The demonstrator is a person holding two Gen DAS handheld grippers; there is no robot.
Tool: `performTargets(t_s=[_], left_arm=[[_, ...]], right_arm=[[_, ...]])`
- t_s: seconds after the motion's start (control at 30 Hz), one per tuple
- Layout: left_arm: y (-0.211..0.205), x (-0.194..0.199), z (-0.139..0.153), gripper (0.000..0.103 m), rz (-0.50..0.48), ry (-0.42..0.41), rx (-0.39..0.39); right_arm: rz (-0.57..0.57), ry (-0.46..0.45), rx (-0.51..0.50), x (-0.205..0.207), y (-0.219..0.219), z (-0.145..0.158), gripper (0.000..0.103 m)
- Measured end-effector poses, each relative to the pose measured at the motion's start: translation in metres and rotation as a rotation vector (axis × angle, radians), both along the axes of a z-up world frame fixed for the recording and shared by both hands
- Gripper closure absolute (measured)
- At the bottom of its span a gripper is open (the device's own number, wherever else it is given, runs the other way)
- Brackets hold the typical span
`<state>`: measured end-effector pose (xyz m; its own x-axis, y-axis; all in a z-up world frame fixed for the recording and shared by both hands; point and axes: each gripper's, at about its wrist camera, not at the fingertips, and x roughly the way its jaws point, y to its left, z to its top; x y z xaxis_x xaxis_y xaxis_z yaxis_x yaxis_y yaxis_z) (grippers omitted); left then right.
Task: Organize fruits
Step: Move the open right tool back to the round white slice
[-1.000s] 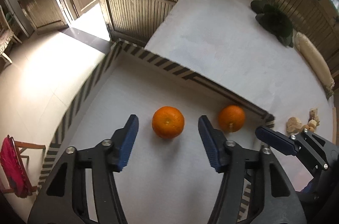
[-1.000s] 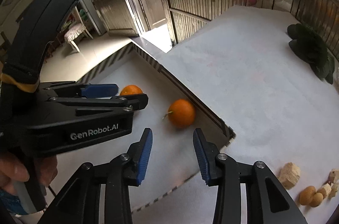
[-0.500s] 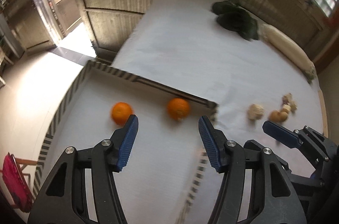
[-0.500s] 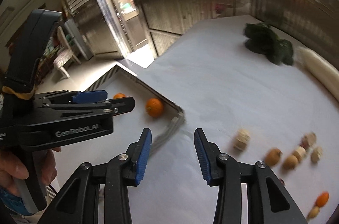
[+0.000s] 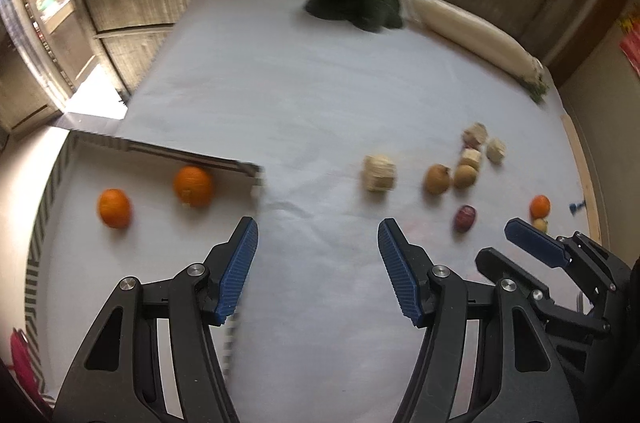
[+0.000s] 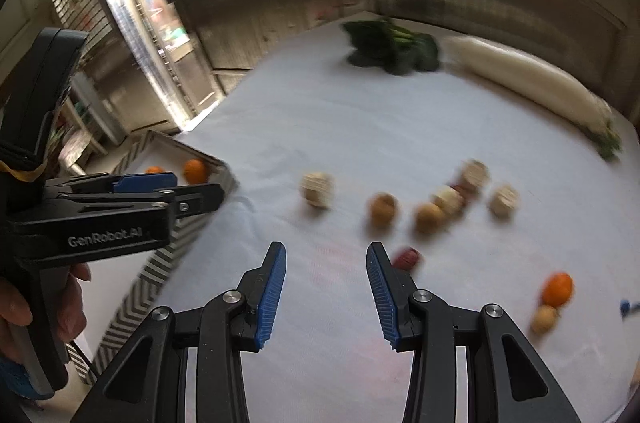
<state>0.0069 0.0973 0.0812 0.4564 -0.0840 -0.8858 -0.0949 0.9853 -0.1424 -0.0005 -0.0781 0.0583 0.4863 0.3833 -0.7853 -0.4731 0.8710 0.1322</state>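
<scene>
Two oranges [image 5: 115, 208] [image 5: 193, 185] lie in a shallow striped-rim box [image 5: 168, 154] at the left of the white table. Loose fruit lies to the right: a pale netted one [image 5: 379, 172], a brown pear [image 5: 437, 178], a dark red fruit [image 5: 465, 217] and a small orange [image 5: 540, 206]. My left gripper [image 5: 318, 263] is open and empty above the table beside the box corner. My right gripper [image 6: 326, 289] is open and empty, with the dark red fruit [image 6: 407, 259] just past its right finger. The small orange [image 6: 557, 289] lies at the far right.
Dark leafy greens [image 5: 352, 1] and a long white radish [image 5: 472, 33] lie at the table's far side. A wooden wall and a doorway stand behind. The table's right edge [image 5: 580, 167] runs close to the loose fruit.
Both grippers have swung right, away from the box and its two oranges, toward the loose fruit. Both stay open and empty.
</scene>
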Motion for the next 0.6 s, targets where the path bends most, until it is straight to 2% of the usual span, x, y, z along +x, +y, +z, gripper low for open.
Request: performTargets(t_s=[0.3,0.6], left_arm=[[-0.029,0.012,-0.012,0.040,-0.053,0.036,0.001],[-0.040,0.035,-0.021,0.040,-0.067,0.051,0.020]], right_arm=[[-0.093,0.035,-0.005,-0.006,-0.047,-0.012,0.063],[-0.103,0.036,0.008,-0.003,-0.057,-0.013,0.063]])
